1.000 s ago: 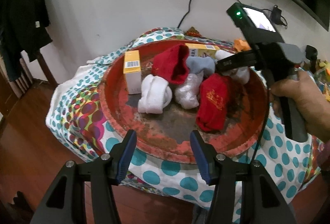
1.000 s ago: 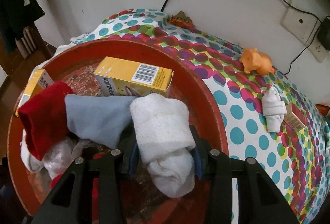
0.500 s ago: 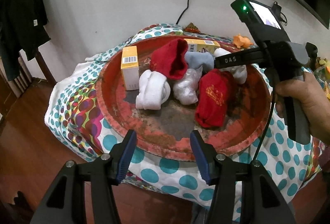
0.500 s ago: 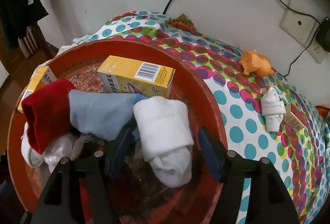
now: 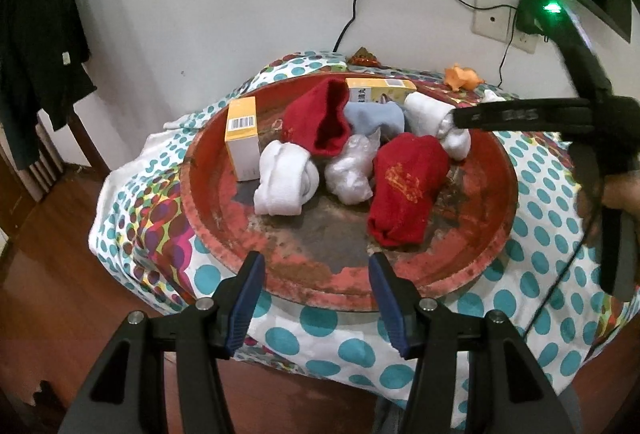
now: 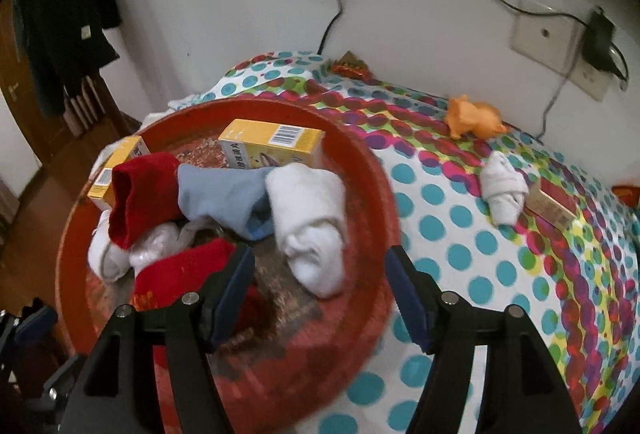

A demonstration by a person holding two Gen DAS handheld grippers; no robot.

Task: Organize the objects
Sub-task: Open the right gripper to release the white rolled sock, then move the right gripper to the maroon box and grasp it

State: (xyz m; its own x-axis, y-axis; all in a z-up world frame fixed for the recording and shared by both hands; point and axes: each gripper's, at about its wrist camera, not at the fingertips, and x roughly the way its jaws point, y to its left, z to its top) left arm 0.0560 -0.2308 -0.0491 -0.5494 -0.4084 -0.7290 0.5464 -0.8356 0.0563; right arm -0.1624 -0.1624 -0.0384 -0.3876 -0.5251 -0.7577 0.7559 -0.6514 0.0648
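Observation:
A round red tray [image 5: 492, 242] on the dotted cloth holds several things. In it are a rolled white sock [image 6: 308, 226], a blue sock [image 6: 224, 194], two red socks [image 5: 408, 186], another white sock [image 5: 284, 182], a plastic-wrapped bundle [image 5: 352, 170] and two yellow boxes [image 6: 272, 146]. My right gripper [image 6: 319, 254] is open just above the tray. The rolled white sock's near end lies loose between its fingers, touching neither pad. My left gripper [image 5: 316, 262] hangs open and empty over the tray's near rim. A hand [image 5: 616, 194] holds the right gripper's handle.
On the cloth to the right of the tray lie a small rolled white sock [image 6: 504, 190], an orange toy [image 6: 472, 116] and a flat box [image 6: 552, 202]. A wall with cables and a socket plate [image 6: 544, 38] stands behind. Wooden floor shows left of the table.
The right gripper opened and let go of the rolled white sock, which now rests in the tray. It then drew back and rose slightly. The left gripper stayed put.

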